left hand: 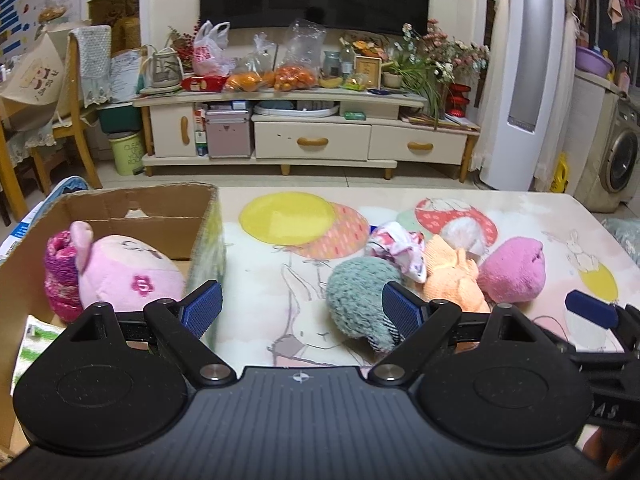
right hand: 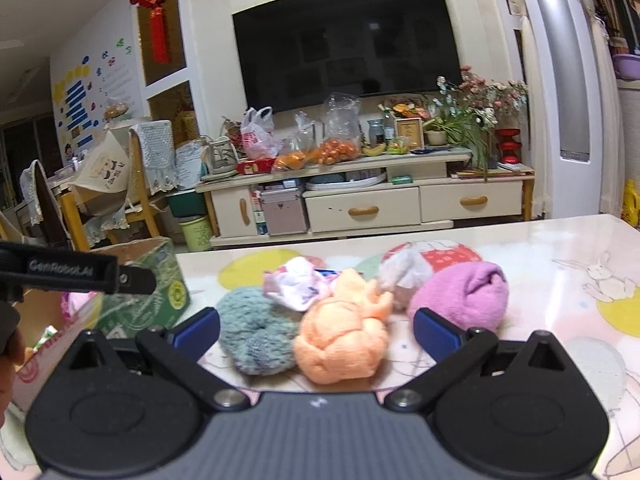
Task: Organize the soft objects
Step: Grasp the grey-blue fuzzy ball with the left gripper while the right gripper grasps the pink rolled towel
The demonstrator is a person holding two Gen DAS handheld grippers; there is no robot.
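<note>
A cardboard box (left hand: 132, 208) stands at the table's left, holding a pink plush toy (left hand: 128, 272) and a pink knitted item (left hand: 60, 276). On the table lie a grey-green fuzzy bundle (left hand: 356, 300), a floral cloth (left hand: 400, 250), an orange bundle (left hand: 452, 276) and a magenta bundle (left hand: 514, 270). My left gripper (left hand: 302, 310) is open and empty, between the box and the grey-green bundle. My right gripper (right hand: 316, 332) is open and empty, its jaws either side of the orange bundle (right hand: 344, 344), with the grey-green bundle (right hand: 254, 334), the floral cloth (right hand: 298, 284) and the magenta bundle (right hand: 462, 298) nearby.
The table (left hand: 540, 216) has a cartoon-print cover. The box shows in the right wrist view (right hand: 148, 300) at the left, with the left gripper's body (right hand: 72, 270) above it. A TV cabinet (left hand: 312, 140) with bags and flowers stands beyond the floor gap.
</note>
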